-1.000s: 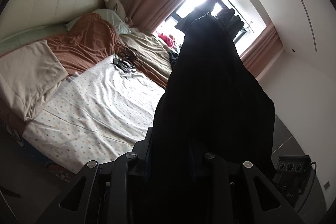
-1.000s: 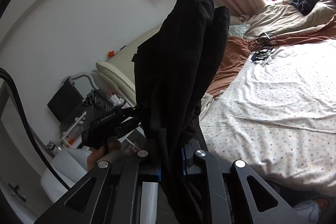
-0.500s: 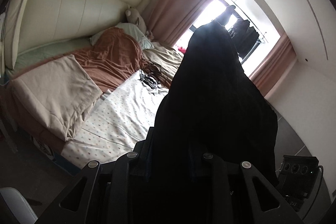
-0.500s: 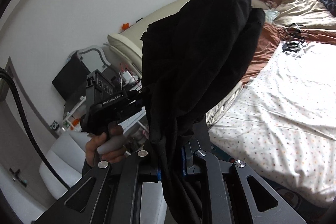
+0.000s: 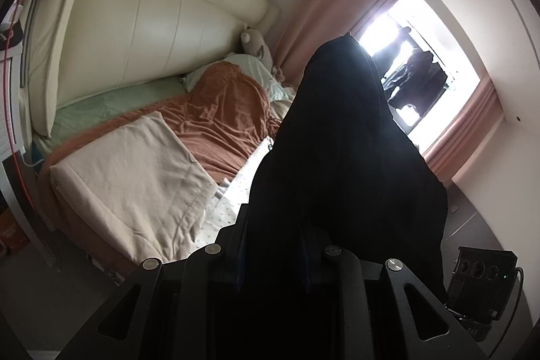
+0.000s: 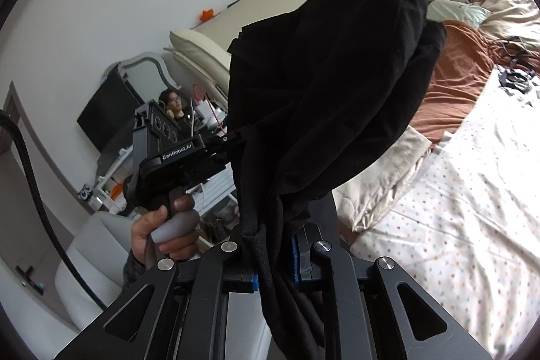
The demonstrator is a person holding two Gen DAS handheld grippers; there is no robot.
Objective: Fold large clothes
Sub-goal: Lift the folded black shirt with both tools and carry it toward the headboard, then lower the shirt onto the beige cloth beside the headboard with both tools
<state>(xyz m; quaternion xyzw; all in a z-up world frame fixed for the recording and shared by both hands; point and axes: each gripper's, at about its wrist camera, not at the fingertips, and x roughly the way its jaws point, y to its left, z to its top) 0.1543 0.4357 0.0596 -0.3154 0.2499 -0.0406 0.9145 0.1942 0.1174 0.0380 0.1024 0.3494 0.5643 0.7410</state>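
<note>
Both tongs (image 6: 273, 262) swung headboardward; black garment (image 6: 324, 83) bunched

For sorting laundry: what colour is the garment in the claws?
Plain black garment, clearest in the right wrist view.

Right gripper (image 6: 275, 258): fingers closed on a bunched fold of the black garment (image 6: 324, 97), cloth pinched between the blue pads, gripper angled slightly downward. Left gripper (image 6: 236, 137): held at the same height to the left, fingers clamped on another part of the garment. Left hand (image 6: 168, 235) wraps its grey handle, fingers curled round.
</note>
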